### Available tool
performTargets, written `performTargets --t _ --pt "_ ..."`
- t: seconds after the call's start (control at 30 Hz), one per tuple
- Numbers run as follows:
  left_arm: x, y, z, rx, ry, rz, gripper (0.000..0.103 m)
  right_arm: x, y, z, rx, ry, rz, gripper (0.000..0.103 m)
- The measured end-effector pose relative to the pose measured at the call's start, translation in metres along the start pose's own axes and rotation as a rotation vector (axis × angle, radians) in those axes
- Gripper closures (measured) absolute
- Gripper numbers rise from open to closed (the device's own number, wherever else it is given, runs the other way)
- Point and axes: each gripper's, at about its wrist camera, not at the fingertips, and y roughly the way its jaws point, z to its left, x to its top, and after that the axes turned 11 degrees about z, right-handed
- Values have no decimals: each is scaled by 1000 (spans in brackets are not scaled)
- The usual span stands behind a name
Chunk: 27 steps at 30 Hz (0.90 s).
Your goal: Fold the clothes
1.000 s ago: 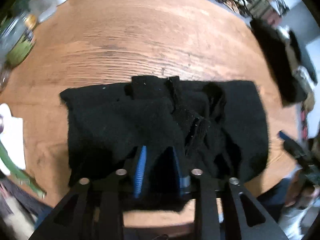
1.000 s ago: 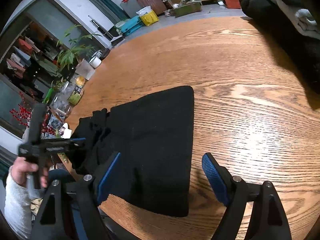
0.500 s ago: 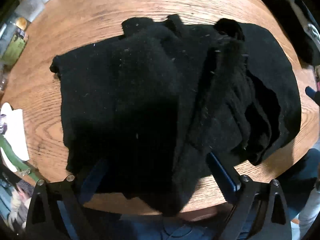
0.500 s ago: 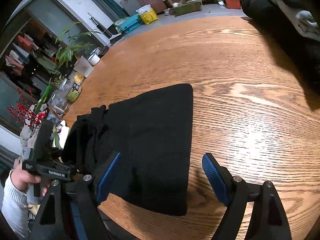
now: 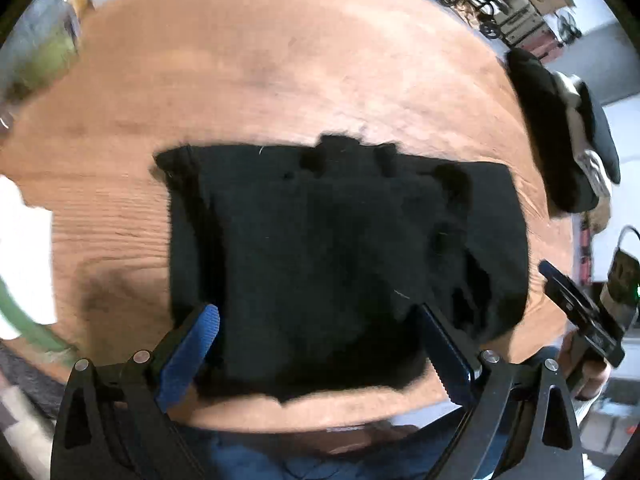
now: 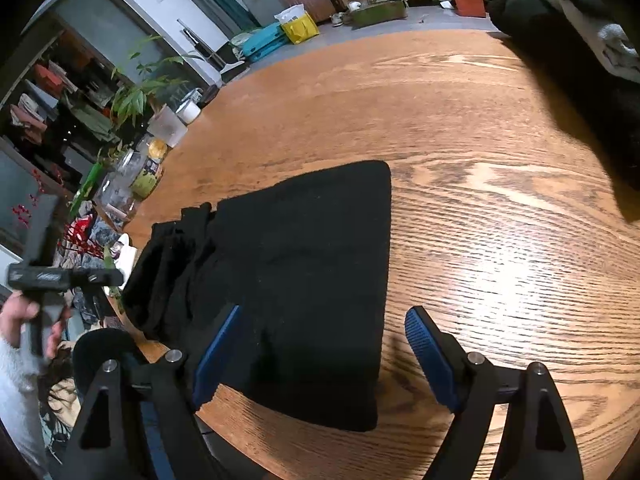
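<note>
A black garment lies folded into a rough rectangle on the round wooden table, close to its near edge. My left gripper hovers over the garment's near side with both blue pads spread wide and nothing pinched. In the right wrist view the same garment shows a smooth right half and bunched layers at its left. My right gripper stands open above the garment's near right corner, one pad over cloth, the other over bare wood. A hand holds the left gripper's body at the far left.
A pile of dark and light clothes sits at the table's far right edge. Jars and a potted plant line the left rim. White paper lies at the left. Bare wood stretches beyond the garment.
The left gripper let go of the black cloth, opened wide and drew back a little. The garment settled flatter on the table. The right gripper stayed still.
</note>
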Motion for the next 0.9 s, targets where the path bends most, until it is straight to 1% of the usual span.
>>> performTargets --t 0.07,0.13,0.2,0.27,0.33,0.43,0.5,0.57,0.6,0.63,0.67,0.7,0.77,0.83,0.87,0.9 --pt "2 18 17 -30 -71 51 5 0 1 -2 -7 7 3 17" --pt "-4 12 17 -57 -51 20 4 2 0 -6 -6 14 2 17" --pt "-10 -5 16 -70 -21 -26 4 5 -4 -11 1 18 -5 17" --pt "-14 -20 19 -79 -5 -69 4 11 -10 -22 30 36 -9 17" --pt "-16 -33 24 -87 1 -108 4 18 -9 -36 116 64 29 17" --pt "-18 -34 31 -104 13 -123 4 23 -2 -56 183 121 95 17" --pt "-19 -30 36 -107 19 -119 4 23 5 -64 171 139 134 18" --pt "-26 -31 39 -129 38 -127 4 23 13 -70 195 153 169 25" --pt "-23 -32 38 -139 45 -129 4 23 18 -73 207 160 186 26" --pt "-23 -31 42 -147 50 -133 4 24 22 -73 245 160 199 30" --pt "-22 -31 45 -150 59 -134 4 26 25 -72 271 153 204 31" --pt "-21 -29 51 -141 62 -132 4 29 28 -69 293 142 210 31" --pt "-15 -22 55 -108 35 -128 4 36 37 -62 318 120 228 31" --pt "-10 -16 68 -113 7 -128 4 42 51 -54 350 107 272 29" --pt "-8 -13 74 -119 -6 -128 4 43 57 -49 341 102 288 29" --pt "-5 -9 78 -136 -19 -123 4 44 62 -44 313 91 300 29"
